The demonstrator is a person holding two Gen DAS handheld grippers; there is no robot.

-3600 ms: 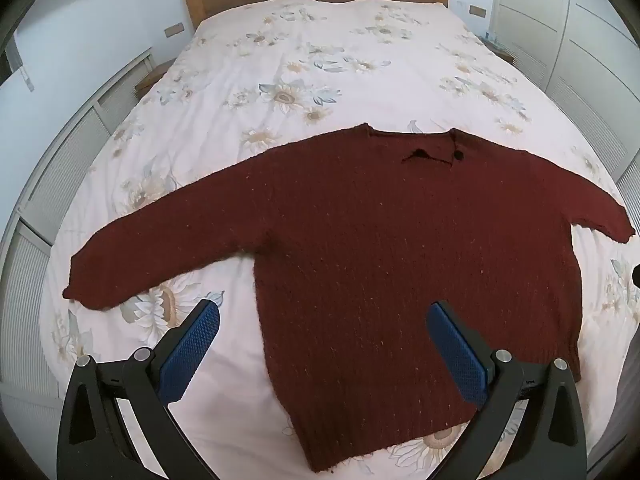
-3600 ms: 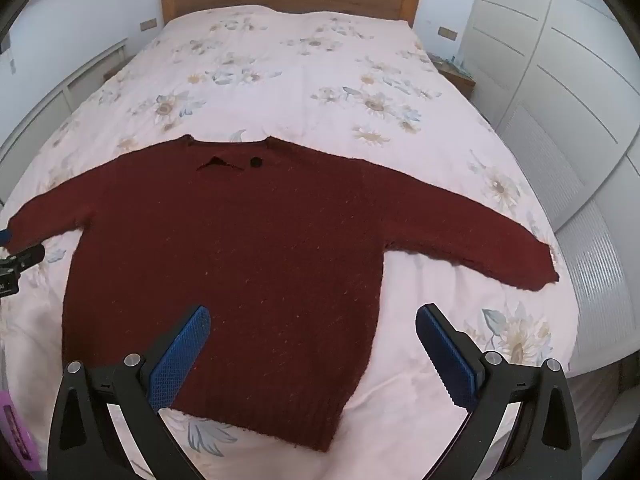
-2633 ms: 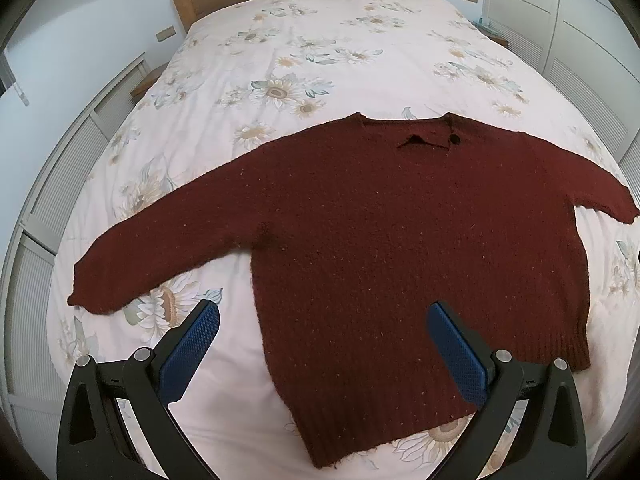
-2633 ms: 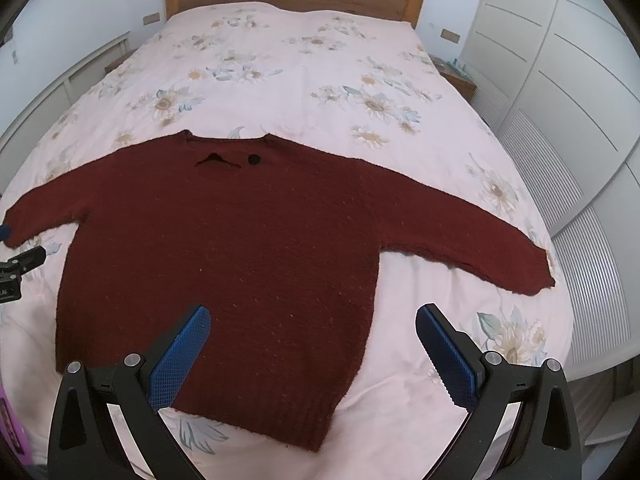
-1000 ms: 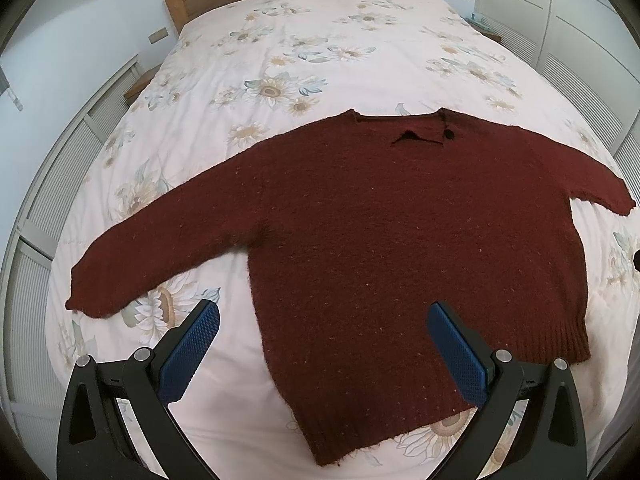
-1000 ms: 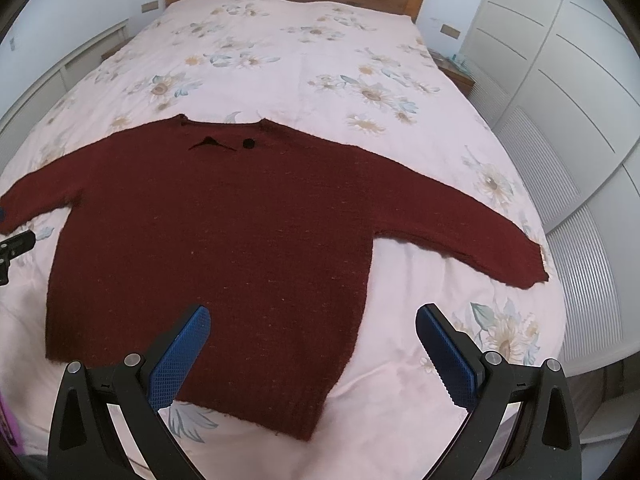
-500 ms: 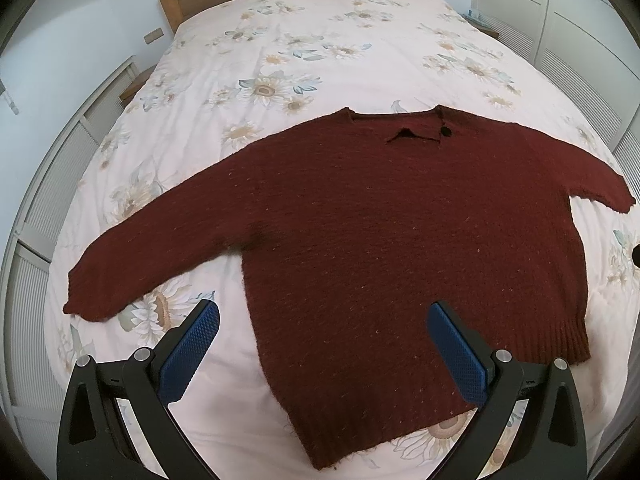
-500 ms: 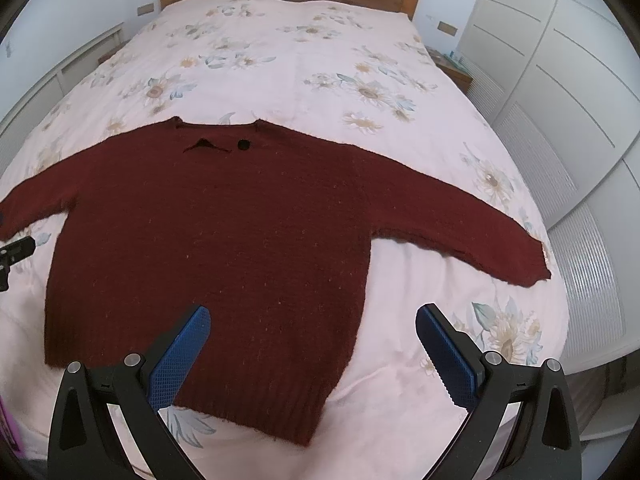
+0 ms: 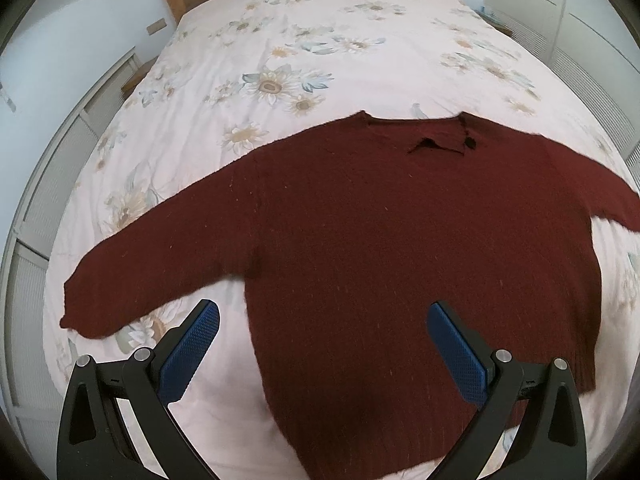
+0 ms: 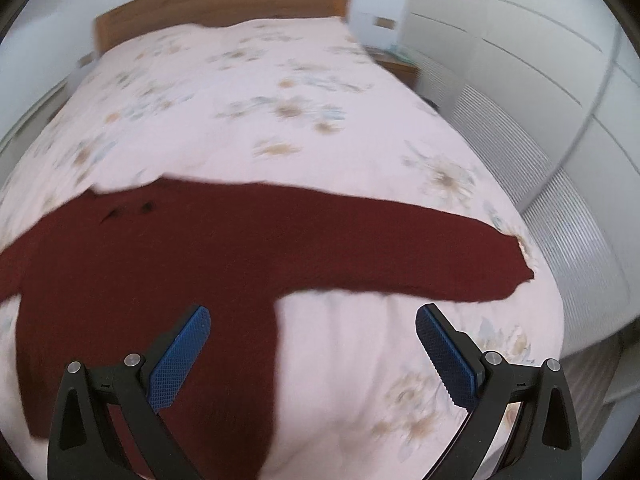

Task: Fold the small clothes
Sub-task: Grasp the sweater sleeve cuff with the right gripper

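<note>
A dark red knitted sweater (image 9: 400,248) lies flat, front up, on the bed with both sleeves spread out. My left gripper (image 9: 323,322) is open and empty above the sweater's lower left body, near the left sleeve (image 9: 160,264). My right gripper (image 10: 312,326) is open and empty above the sweater's (image 10: 160,280) right side edge, below the right sleeve (image 10: 420,256). The right wrist view is blurred by motion.
The bed (image 9: 320,40) has a pale pink floral duvet and a wooden headboard (image 10: 208,12). White wardrobe doors (image 10: 540,100) stand along the right. White panelled units (image 9: 48,184) run along the left. A bedside table (image 10: 396,66) stands at the far right.
Both grippers have dropped closer to the sweater. The right gripper has swung right, towards the right sleeve. Both jaws stay open and the sweater has not moved.
</note>
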